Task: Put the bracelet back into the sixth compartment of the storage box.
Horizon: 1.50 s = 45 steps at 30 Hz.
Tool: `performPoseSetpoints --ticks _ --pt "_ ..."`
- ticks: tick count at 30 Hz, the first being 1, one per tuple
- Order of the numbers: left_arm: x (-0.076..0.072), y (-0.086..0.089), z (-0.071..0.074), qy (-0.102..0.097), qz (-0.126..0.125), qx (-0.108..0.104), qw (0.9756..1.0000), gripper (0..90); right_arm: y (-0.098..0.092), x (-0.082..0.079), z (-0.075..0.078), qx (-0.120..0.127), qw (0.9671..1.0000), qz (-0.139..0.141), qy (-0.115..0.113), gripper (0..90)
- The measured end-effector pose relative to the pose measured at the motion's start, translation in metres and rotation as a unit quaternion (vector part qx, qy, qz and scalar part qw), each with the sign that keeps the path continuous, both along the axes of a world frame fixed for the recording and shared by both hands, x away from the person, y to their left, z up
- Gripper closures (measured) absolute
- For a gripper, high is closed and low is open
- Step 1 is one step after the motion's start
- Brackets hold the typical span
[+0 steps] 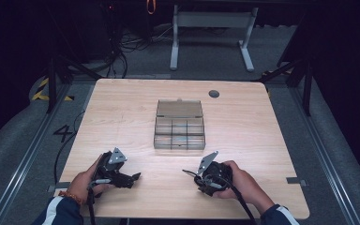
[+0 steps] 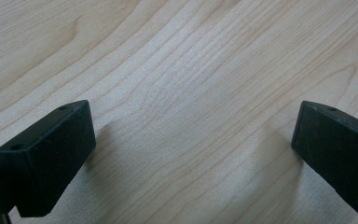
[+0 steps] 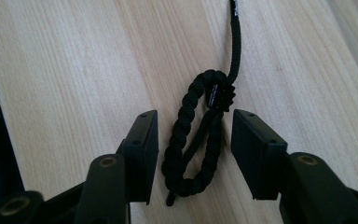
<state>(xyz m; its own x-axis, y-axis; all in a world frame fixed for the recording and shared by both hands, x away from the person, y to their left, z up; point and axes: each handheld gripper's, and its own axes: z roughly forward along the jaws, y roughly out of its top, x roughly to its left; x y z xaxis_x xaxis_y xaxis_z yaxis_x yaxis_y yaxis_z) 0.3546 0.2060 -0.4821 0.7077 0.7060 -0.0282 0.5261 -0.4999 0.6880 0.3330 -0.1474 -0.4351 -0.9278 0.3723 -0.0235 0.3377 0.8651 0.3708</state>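
A black braided cord lies on the wooden table, folded into a loop with a small black clasp at its top. My right gripper is open, its jaws standing on either side of the loop with small gaps. In the high view the right gripper is at the near right and a bit of cord pokes out to its left. My left gripper rests at the near left, and in its own view the left gripper is wide open over bare wood.
A clear plastic compartment box with its lid raised sits mid-table, beyond both grippers. A grey grommet is set near the far edge. Past the table are a white table frame and floor cables.
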Motion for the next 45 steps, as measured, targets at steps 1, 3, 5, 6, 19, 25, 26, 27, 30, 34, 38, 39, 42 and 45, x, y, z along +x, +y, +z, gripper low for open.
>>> performPoseSetpoints --ticks 1,3,5,6,19,25,26,27,30,34,38,39,42,45 --pt "0.0 0.0 0.0 0.0 0.0 0.0 1.0 0.1 0.001 0.0 -0.001 -0.002 1.0 0.0 0.0 55.6" --pt "0.0 0.0 0.0 0.0 0.0 0.0 1.0 0.1 0.001 0.0 -0.002 -0.007 1.0 0.004 -0.001 56.8" --pt "0.0 0.0 0.0 0.0 0.0 0.0 1.0 0.0 0.001 0.0 -0.002 -0.007 1.0 0.003 -0.002 57.8" --pt "0.0 0.0 0.0 0.0 0.0 0.0 1.0 0.0 0.001 0.0 -0.002 -0.008 1.0 0.003 -0.003 59.8" --pt "0.0 0.0 0.0 0.0 0.0 0.0 1.0 0.0 -0.001 -0.003 0.0 -0.011 0.9998 0.017 -0.001 74.7" --pt "0.0 0.0 0.0 0.0 0.0 0.0 1.0 0.0 -0.003 -0.005 0.0 -0.019 0.9994 0.027 -0.008 75.5" --pt "0.0 0.0 0.0 0.0 0.0 0.0 1.0 0.0 -0.003 -0.005 0.0 -0.019 0.9995 0.025 -0.008 75.5" --pt "0.0 0.0 0.0 0.0 0.0 0.0 1.0 0.0 -0.004 -0.005 0.001 -0.019 0.9995 0.025 -0.009 75.6" --pt "0.0 0.0 0.0 0.0 0.0 0.0 1.0 0.0 -0.006 -0.005 0.002 -0.017 0.9995 0.024 -0.01 75.6" --pt "0.0 0.0 0.0 0.0 0.0 0.0 1.0 0.0 -0.011 -0.006 0.005 -0.013 0.9995 0.025 -0.015 75.7" --pt "0.0 0.0 0.0 0.0 0.0 0.0 1.0 0.1 -0.019 -0.006 0.01 -0.005 0.9996 0.017 -0.02 75.7" --pt "0.0 0.0 0.0 0.0 0.0 0.0 1.0 0.0 -0.02 -0.006 0.01 -0.004 0.9997 0.015 -0.021 75.7" --pt "0.0 0.0 0.0 0.0 0.0 0.0 1.0 0.0 -0.026 -0.007 0.013 -0.004 0.9996 0.016 -0.024 75.7" --pt "0.0 0.0 0.0 0.0 -0.001 0.0 1.0 0.1 -0.029 -0.006 0.016 -0.001 0.9996 0.013 -0.027 75.7"
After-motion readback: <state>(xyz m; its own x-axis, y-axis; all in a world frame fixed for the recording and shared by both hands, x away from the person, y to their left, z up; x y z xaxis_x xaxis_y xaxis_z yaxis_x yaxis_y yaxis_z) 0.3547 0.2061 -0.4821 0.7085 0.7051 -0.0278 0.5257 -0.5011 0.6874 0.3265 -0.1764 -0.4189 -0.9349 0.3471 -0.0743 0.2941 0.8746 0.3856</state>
